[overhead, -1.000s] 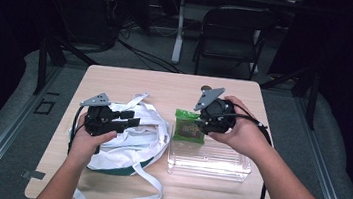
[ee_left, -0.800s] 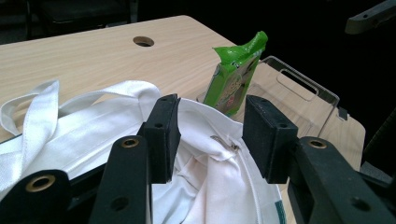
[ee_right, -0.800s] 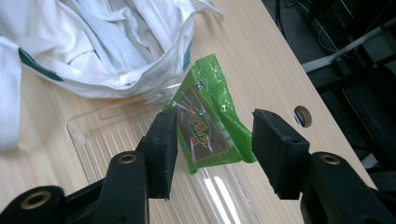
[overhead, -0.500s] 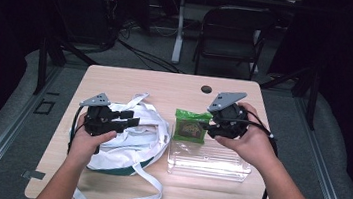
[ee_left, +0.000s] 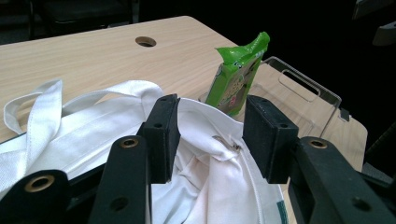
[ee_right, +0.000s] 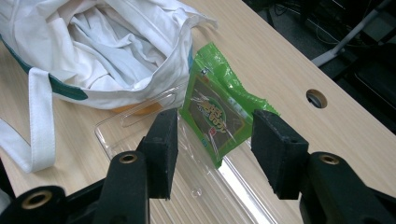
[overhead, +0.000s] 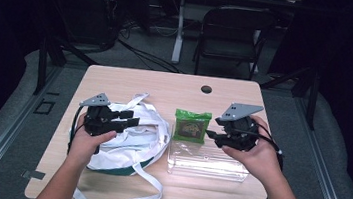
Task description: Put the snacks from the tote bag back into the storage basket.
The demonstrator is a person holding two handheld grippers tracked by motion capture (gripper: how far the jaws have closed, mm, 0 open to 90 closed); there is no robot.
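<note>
A white cloth bag point(overhead: 129, 139) with a green stripe lies open on the left half of the wooden table point(overhead: 166, 85). My left gripper point(overhead: 129, 117) hovers over its mouth, jaws apart, with bag cloth point(ee_left: 210, 154) lying loosely between them. A green snack packet point(overhead: 191, 126) leans on the far edge of a clear plastic tray point(overhead: 207, 163). Over the tray's right part, my right gripper point(overhead: 213, 134) is open and points at the packet point(ee_right: 217, 112), nothing between its pads. The tray point(ee_right: 140, 123) rests against the bag point(ee_right: 116, 51).
A round cable hole point(overhead: 206, 89) sits in the table's far middle. One long white bag strap point(overhead: 146, 194) trails over the front edge. A black folding chair point(overhead: 232, 30) and floor cables stand beyond the table.
My right gripper has moved to the right and nearer the person, from over the cable hole to over the tray. The left gripper and the bag have stayed put.
</note>
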